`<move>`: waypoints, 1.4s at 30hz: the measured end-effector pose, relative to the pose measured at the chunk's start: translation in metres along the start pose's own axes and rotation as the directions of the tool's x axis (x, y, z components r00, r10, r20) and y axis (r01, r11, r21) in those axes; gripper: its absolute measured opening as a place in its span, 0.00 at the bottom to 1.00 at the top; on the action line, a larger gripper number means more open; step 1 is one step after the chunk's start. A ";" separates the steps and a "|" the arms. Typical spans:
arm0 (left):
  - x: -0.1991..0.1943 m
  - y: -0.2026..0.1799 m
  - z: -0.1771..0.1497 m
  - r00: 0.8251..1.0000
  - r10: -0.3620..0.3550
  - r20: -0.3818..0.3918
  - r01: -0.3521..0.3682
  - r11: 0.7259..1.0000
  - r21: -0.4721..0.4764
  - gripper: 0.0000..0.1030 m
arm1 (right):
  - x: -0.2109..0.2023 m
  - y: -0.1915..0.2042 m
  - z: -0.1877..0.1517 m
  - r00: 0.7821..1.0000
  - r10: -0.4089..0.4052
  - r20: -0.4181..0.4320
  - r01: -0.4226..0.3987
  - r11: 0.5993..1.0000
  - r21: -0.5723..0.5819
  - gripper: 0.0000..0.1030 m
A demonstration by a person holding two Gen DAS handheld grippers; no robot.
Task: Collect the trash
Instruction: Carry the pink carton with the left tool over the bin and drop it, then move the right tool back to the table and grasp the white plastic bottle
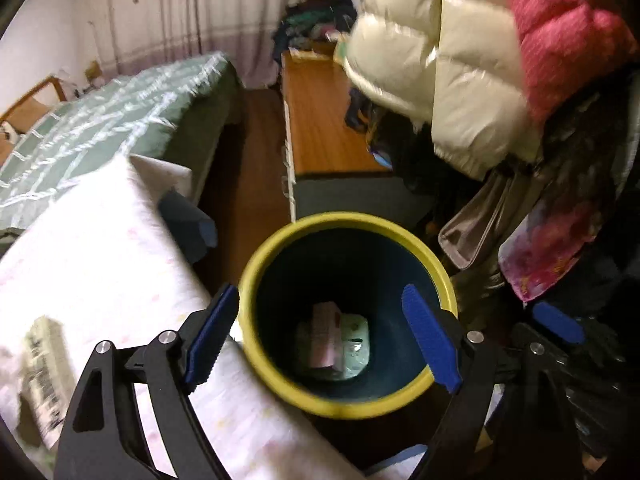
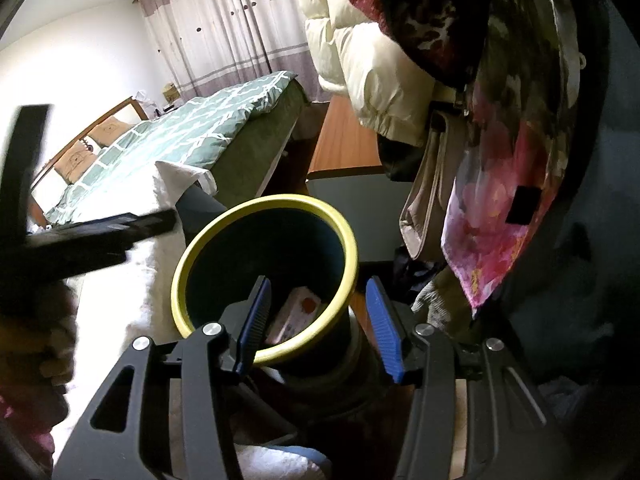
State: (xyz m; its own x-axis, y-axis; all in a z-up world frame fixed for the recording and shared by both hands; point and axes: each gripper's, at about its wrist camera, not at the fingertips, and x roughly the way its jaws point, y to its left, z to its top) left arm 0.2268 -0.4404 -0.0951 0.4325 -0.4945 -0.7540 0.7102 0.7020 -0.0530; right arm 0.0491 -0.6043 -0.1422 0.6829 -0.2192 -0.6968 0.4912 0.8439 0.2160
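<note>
A round bin with a yellow rim and a dark blue inside stands on the floor beside a white-covered surface. At its bottom lie a pink box and a green-and-white packet. My left gripper hangs over the bin's mouth, jaws wide open and empty. In the right wrist view the bin rim and the box show again. My right gripper stands open at the bin's near side, with nothing pressed between its pads. Its blue finger also shows right of the bin.
A bed with a green quilt lies at the back left. A white cloth with a printed paper covers the near left. A wooden cabinet top stands behind the bin. A white puffer coat and a floral scarf hang at the right.
</note>
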 end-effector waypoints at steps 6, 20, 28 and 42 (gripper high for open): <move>-0.094 0.028 -0.038 0.992 0.052 0.114 -0.043 0.996 -0.079 0.90 | 0.001 0.024 -0.007 0.999 0.043 -0.022 -0.044 0.998 -0.035 0.50; -0.283 0.145 -0.180 0.866 0.461 0.193 -0.365 0.847 -0.385 0.95 | -0.010 0.178 -0.037 0.964 0.243 -0.108 -0.264 0.924 -0.277 0.50; -0.329 0.213 -0.263 0.810 0.574 0.119 -0.423 0.713 -0.558 0.95 | -0.035 0.284 -0.061 0.905 0.388 -0.174 -0.425 0.807 -0.411 0.50; -0.325 0.241 -0.302 0.824 0.560 0.088 -0.403 0.687 -0.604 0.95 | -0.058 0.386 -0.056 0.862 0.494 -0.114 -0.483 0.732 -0.481 0.50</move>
State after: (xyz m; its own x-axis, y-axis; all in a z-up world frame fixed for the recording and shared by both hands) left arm 0.0895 0.0444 -0.0608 0.8029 -0.0592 -0.5932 -0.0217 0.9915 -0.1282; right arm 0.1688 -0.2383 -0.0566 0.7699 0.2840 -0.5716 -0.2304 0.9588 0.1660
